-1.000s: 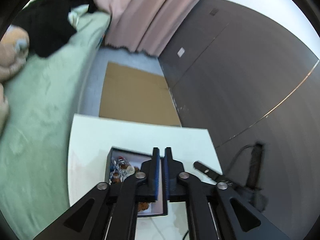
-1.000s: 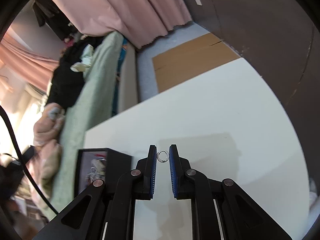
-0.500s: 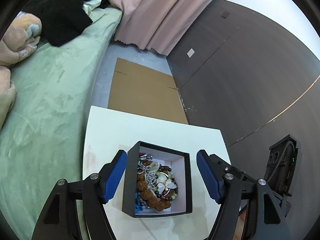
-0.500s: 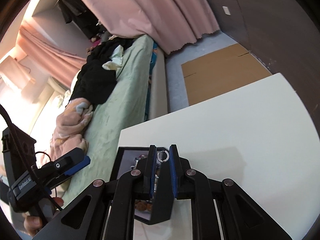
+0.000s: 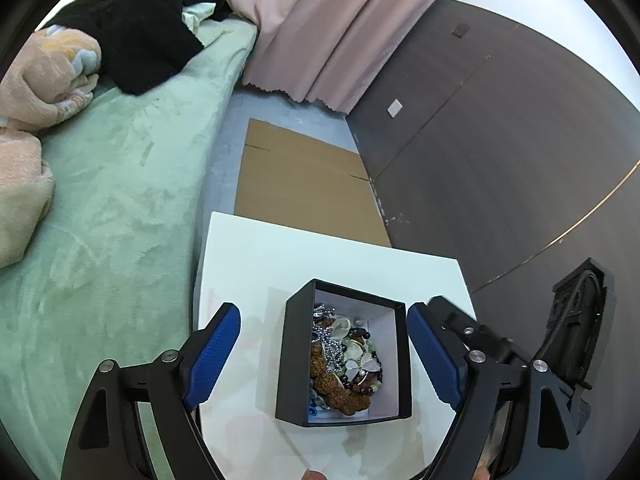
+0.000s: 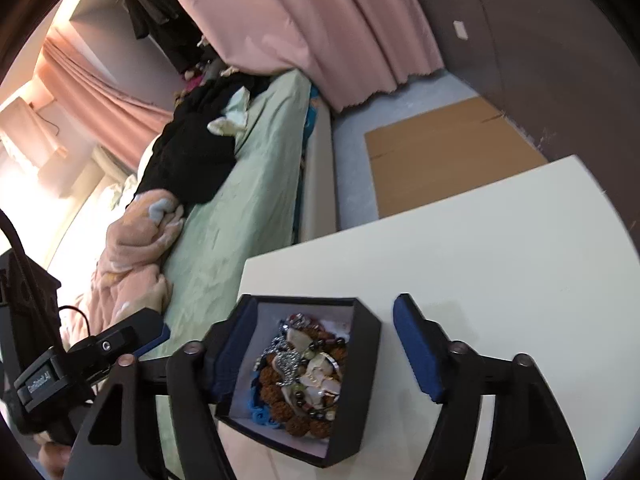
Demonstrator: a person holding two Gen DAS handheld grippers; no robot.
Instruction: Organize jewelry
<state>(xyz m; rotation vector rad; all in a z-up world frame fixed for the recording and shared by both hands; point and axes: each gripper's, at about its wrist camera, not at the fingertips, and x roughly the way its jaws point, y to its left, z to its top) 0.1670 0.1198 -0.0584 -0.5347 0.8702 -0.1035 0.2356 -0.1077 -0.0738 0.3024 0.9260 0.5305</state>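
Observation:
A black jewelry box (image 5: 296,360) with a white lining stands on the white table (image 5: 256,264). It holds a heap of jewelry (image 5: 344,364): brown beads, silver chain, pale shell pieces. My left gripper (image 5: 324,356) is open wide above the box, its blue pads either side of it. In the right wrist view the same box (image 6: 366,344) and jewelry (image 6: 304,372) show between the blue pads of my right gripper (image 6: 320,352), which is open wide and empty. A thin silver ring lies on the heap.
A green bed (image 5: 120,184) with a pink blanket and black clothes runs along the table's left side. Flat cardboard (image 5: 300,188) lies on the floor beyond the table. A dark wall (image 5: 500,168) stands to the right. The other gripper's body (image 6: 80,364) is at lower left.
My right gripper carried the small ring over the box and opened, so the ring is no longer between its pads. My left gripper opened wide and now straddles the box.

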